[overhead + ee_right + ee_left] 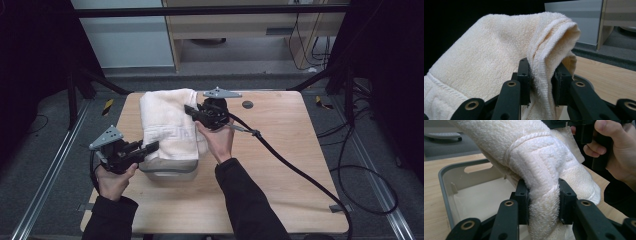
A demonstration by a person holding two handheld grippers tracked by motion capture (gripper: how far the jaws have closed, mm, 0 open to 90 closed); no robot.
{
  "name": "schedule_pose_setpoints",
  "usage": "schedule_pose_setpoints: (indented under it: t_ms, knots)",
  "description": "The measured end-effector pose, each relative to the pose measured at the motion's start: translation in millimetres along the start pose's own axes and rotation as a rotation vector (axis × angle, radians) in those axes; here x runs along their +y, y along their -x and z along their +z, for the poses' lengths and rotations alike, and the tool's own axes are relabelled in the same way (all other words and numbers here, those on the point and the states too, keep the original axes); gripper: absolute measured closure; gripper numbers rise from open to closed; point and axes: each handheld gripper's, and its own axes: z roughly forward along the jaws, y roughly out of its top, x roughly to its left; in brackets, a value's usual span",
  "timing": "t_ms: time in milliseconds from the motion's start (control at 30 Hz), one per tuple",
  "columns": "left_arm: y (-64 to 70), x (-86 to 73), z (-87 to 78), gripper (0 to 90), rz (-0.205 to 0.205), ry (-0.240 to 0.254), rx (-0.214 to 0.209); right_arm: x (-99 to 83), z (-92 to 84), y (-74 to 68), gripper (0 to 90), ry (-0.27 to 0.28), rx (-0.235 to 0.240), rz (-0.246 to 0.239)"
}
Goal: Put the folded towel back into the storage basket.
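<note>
L gripper (542, 202) is clamping a thick fold of the towel (541, 162) at its near end; R gripper (541, 83) is pinching the far edge, bunched between its pads. Towel is hanging w/ slack over the grey bin (445, 182), near-left on the table (280, 150). Looking soft, light, floppy, non-slip; hemmed corners prob. the best hold.

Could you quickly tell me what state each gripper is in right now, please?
Left gripper: closed on a fold of the white towel, above the grey bin.
Right gripper: closed on the towel's folded edge.
</note>
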Motion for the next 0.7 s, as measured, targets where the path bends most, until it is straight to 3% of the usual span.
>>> schedule_pose_setpoints:
  t_ms: [700]
  knots:
    - [-29.2,-18.7,13.1,66.8,-0.032,-0.082,0.026,-25.2,34.3,7.3,71.9,-0.061,-0.016,0.028]
